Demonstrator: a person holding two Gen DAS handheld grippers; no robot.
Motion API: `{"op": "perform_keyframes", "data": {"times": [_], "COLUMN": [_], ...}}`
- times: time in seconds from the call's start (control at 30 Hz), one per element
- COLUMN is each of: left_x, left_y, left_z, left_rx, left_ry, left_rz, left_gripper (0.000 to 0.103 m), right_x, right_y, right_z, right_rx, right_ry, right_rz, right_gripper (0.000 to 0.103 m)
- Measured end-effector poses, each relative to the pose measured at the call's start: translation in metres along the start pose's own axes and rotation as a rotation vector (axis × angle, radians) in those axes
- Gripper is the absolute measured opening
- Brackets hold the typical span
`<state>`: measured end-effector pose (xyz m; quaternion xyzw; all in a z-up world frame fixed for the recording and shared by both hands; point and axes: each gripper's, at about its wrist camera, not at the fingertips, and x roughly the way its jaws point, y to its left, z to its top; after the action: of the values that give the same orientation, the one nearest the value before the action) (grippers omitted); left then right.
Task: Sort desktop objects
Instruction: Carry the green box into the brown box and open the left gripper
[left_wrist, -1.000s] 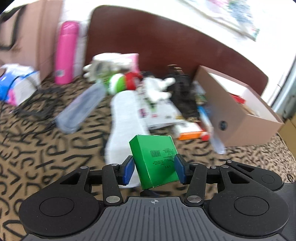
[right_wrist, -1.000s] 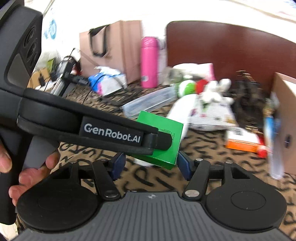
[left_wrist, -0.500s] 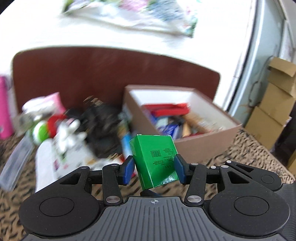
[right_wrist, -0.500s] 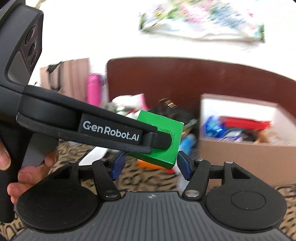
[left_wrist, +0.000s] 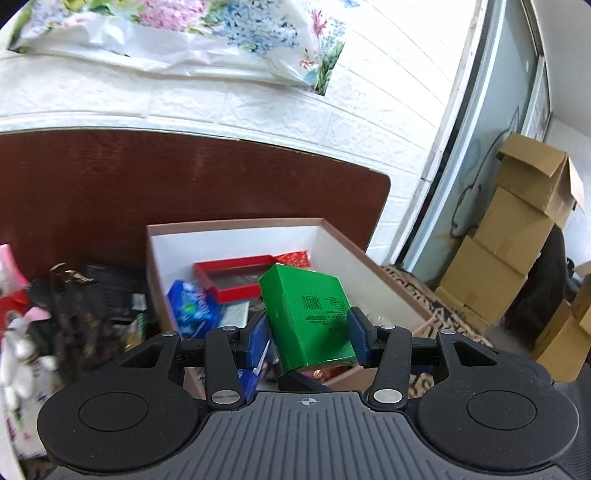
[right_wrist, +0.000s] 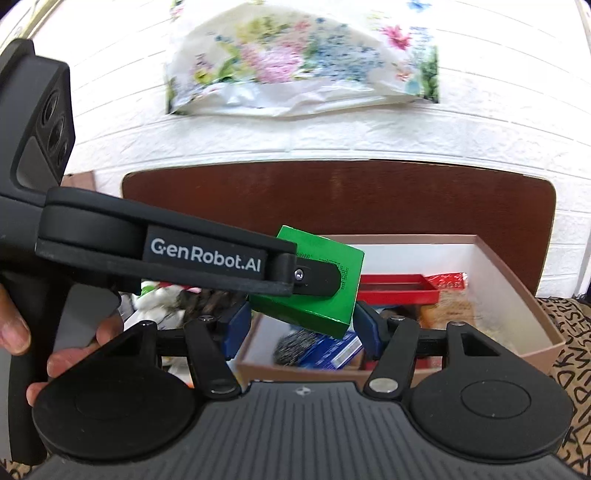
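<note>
The left hand-held gripper (left_wrist: 306, 338), clenched on the green box (left_wrist: 308, 317), has swung from the cluttered worktop to hang over the open cardboard box (left_wrist: 236, 224); the right hand-held gripper (right_wrist: 301, 332) gapes empty beside it; release looks next.

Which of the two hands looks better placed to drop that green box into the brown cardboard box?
The left. The left gripper already clamps the green box between its fingers, held over the open cardboard box. The right gripper is open and holds nothing, so it would first have to take the box over.
</note>
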<state>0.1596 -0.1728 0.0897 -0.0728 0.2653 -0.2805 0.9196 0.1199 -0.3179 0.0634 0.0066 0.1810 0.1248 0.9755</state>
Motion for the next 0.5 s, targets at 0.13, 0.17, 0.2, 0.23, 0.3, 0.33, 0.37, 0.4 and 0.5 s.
{"op": "perform_keyframes", "data": {"times": [0.13,0.17,0.2,0.23,0.3,0.33,0.37,0.4,0.5], "left_x": [0.027,0.034,0.04,0.047,0.058,0.063,0.068,0.073,0.085], "left_y": [0.003,0.003,0.004,0.004,0.003,0.003,0.002,0.003,0.005], "left_z": [0.005,0.006,0.005,0.005,0.004,0.003,0.003,0.002,0.0], "left_rx": [-0.029,-0.035,-0.039,-0.037,-0.03,-0.023,-0.019,-0.016,-0.018], "left_ry": [0.023,0.034,0.043,0.052,0.068,0.077,0.083,0.09,0.11], "left_rz": [-0.01,-0.012,-0.013,-0.013,-0.008,-0.005,-0.003,-0.002,-0.004], "left_gripper": [0.047,0.047,0.047,0.047,0.047,0.046,0.046,0.046,0.046], "right_x": [0.015,0.019,0.021,0.025,0.031,0.034,0.037,0.04,0.047], "right_y": [-0.024,-0.028,-0.031,-0.035,-0.038,-0.041,-0.044,-0.047,-0.056], "right_z": [0.003,0.003,0.001,-0.001,-0.006,-0.008,-0.011,-0.012,-0.018], "right_rx": [0.037,0.044,0.045,0.042,0.037,0.038,0.042,0.046,0.057], "right_ry": [0.021,0.031,0.04,0.05,0.065,0.074,0.082,0.088,0.105], "right_rz": [0.0,-0.001,-0.004,-0.011,-0.021,-0.024,-0.026,-0.027,-0.03], "right_gripper": [0.055,0.055,0.055,0.055,0.055,0.055,0.055,0.055,0.055]}}
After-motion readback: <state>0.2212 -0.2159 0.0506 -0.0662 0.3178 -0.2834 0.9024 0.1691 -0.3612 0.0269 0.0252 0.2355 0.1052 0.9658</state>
